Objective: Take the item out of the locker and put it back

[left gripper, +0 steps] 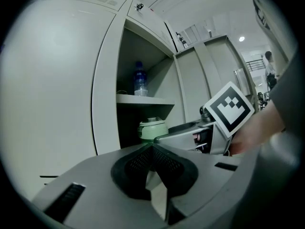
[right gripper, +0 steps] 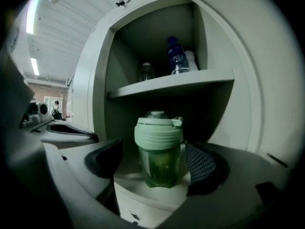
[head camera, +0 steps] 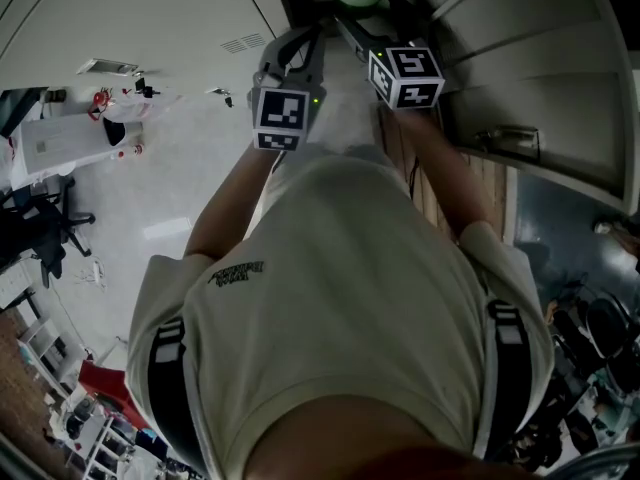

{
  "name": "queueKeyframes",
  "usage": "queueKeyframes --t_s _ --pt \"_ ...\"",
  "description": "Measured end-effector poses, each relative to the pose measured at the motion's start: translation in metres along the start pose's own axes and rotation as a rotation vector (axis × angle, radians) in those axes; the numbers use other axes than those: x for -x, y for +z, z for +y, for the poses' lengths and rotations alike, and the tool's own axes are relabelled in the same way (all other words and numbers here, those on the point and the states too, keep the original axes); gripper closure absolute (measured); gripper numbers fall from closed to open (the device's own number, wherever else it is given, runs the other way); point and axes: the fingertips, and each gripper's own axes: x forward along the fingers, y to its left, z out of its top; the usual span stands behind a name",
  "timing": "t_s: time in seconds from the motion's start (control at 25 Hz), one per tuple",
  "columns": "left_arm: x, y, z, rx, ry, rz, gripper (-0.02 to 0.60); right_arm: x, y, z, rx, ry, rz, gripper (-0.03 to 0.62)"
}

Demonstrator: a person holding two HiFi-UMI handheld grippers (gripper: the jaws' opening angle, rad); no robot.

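At the front edge of the locker's lower shelf (right gripper: 143,187), a green bottle (right gripper: 158,147) stands upright between the right gripper's (right gripper: 152,162) wide-spread jaws, while the left gripper (left gripper: 153,152) is pressed together, empty.

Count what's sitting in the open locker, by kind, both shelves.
Green-lidded cup: 1
Bottles: 2, blue-capped bottle and clear bottle
White object behind the blue-capped bottle, kind unclear: 1
Total: 4
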Motion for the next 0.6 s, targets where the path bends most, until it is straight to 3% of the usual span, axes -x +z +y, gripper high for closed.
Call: queueKeyframes --t_s 0.28,0.6 --pt "0.016 0.030 0.005 -0.013 0.027 -0.013 0.566 0.046 0.056 0.013 -0.038 0.034 -0.081 0.177" --pt "0.040 0.082 0.009 -0.028 0.044 -0.074 0.566 0.101 0.110 0.022 -0.039 0.046 -0.178 0.330"
